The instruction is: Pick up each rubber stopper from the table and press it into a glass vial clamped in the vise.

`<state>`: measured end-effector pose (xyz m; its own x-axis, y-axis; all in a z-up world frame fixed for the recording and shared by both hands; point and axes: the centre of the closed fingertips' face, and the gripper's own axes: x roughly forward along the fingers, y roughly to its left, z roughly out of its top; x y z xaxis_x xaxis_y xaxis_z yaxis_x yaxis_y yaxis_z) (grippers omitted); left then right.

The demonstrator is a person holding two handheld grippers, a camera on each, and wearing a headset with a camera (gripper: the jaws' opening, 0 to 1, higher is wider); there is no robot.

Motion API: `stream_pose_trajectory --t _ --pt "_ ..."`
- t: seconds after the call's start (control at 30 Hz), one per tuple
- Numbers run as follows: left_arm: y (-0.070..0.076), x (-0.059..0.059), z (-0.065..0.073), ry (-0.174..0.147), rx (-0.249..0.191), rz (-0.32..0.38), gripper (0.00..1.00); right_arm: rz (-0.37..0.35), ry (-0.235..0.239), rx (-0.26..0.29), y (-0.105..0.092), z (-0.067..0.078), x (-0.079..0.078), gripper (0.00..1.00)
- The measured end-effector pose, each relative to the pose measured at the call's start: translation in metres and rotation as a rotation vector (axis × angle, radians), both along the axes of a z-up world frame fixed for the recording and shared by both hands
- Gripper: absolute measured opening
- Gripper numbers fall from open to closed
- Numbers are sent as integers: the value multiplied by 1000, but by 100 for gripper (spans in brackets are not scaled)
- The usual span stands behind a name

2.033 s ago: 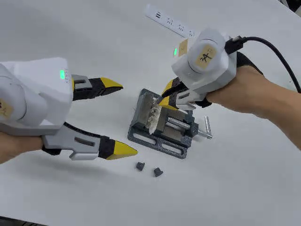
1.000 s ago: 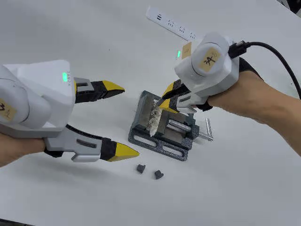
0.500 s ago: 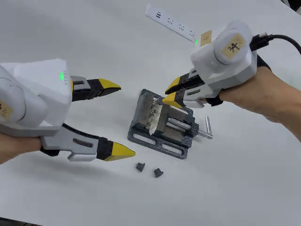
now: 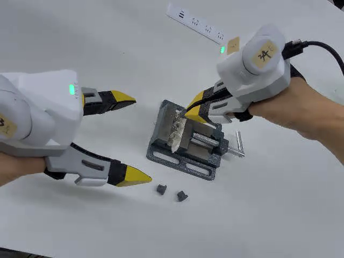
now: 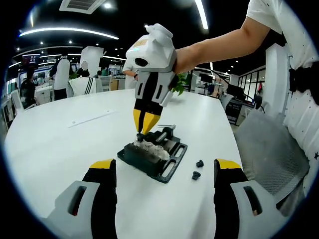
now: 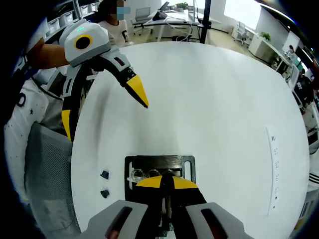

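A dark vise (image 4: 183, 158) on the white table clamps a row of clear glass vials (image 4: 176, 131). My right gripper (image 4: 192, 110) is shut, its yellow tips down on the vials at the vise's far side; the left gripper view shows the same contact (image 5: 142, 131). In the right gripper view the shut jaws (image 6: 167, 181) cover part of the vials (image 6: 144, 174). Whether they pinch anything is hidden. Two dark rubber stoppers (image 4: 161, 188) (image 4: 181, 196) lie on the table in front of the vise. My left gripper (image 4: 134, 138) hovers wide open to the left of the vise, holding nothing.
A white power strip (image 4: 196, 24) lies at the far side of the table. The vise's screw handle (image 4: 239, 144) sticks out to the right. In the left gripper view an office with desks and people stands in the background.
My right gripper, at the vise two and one seconds ago, had lifted up and to the right half a second ago, and is now back down on the vials. The left gripper has barely moved.
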<state>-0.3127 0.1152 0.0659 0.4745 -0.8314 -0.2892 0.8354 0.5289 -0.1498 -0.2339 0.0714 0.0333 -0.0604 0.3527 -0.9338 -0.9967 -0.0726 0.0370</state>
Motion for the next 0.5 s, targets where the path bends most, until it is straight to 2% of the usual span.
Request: stream_pose_trajectory --t 0.27,0.5 --pt "0 0 1 -2 -9 2 79 1 -3 -2 0 -2 1 0" --pt "-1 1 0 1 -10 0 78 33 -33 -23 2 -3 -1 0"
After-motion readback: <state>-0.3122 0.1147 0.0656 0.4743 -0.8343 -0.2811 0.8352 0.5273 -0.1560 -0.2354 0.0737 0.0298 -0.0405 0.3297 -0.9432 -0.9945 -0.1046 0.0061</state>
